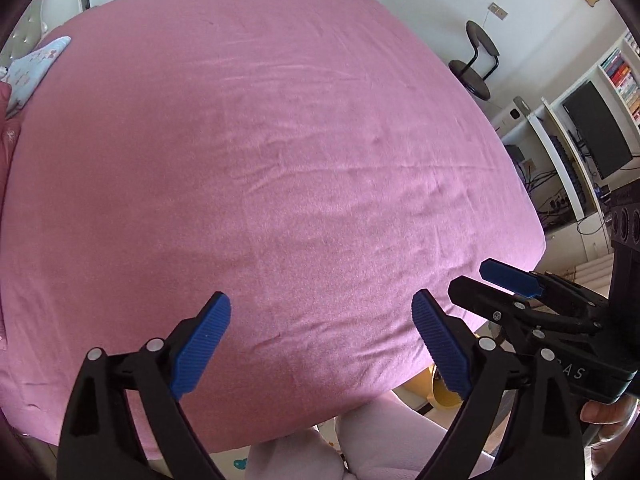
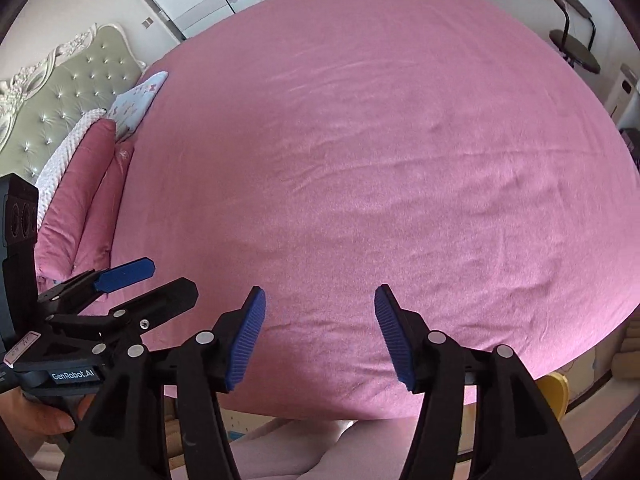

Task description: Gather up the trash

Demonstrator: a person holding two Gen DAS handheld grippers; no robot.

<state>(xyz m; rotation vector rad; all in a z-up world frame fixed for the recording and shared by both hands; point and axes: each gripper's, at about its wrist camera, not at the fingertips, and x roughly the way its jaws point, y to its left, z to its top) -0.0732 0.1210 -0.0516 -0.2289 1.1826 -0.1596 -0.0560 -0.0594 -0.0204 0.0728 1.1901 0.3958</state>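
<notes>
Both tongs hang over the pink bed sheet [image 1: 280,160] with jaws apart and empty: left gripper [image 1: 320,344] wide, right gripper [image 2: 320,336] narrower. No trash is visible. Only the right view shows the headboard [image 2: 68,96]; only the left shows the monitor [image 1: 596,132].

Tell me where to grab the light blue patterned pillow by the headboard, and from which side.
Grip the light blue pillow by its free corner, which juts out over the pink sheet. Come from the open sheet side: its other end lies against the rolled pink bedding, and the headboard probably blocks any approach from behind.
</notes>
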